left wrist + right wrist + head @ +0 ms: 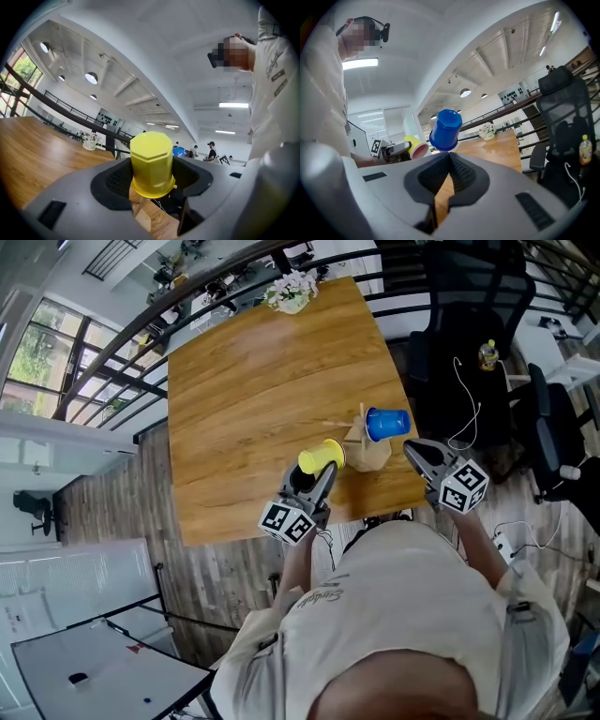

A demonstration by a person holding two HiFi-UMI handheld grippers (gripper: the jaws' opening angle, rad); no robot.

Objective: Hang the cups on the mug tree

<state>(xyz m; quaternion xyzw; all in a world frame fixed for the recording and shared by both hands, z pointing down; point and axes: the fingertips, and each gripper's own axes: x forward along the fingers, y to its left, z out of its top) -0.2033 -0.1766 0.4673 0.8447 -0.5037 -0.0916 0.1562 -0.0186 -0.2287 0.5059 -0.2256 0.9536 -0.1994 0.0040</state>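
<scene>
A yellow cup [322, 457] sits between the jaws of my left gripper [323, 474], which is shut on it, just left of the wooden mug tree [366, 452]. From the left gripper view the yellow cup [151, 163] stands bottom-up between the pads of the left gripper [152, 180]. A blue cup [387, 423] hangs on the tree's right side. My right gripper [413, 452] is shut and empty, a little below and right of the blue cup. In the right gripper view the blue cup [446, 130] hangs just beyond the right gripper [450, 164].
The wooden table [253, 390] has a flower pot [292, 292] at its far edge. The mug tree stands near the table's front right corner. Black office chairs [469, 296] and a small bottle [487, 354] are to the right, with cables on the floor.
</scene>
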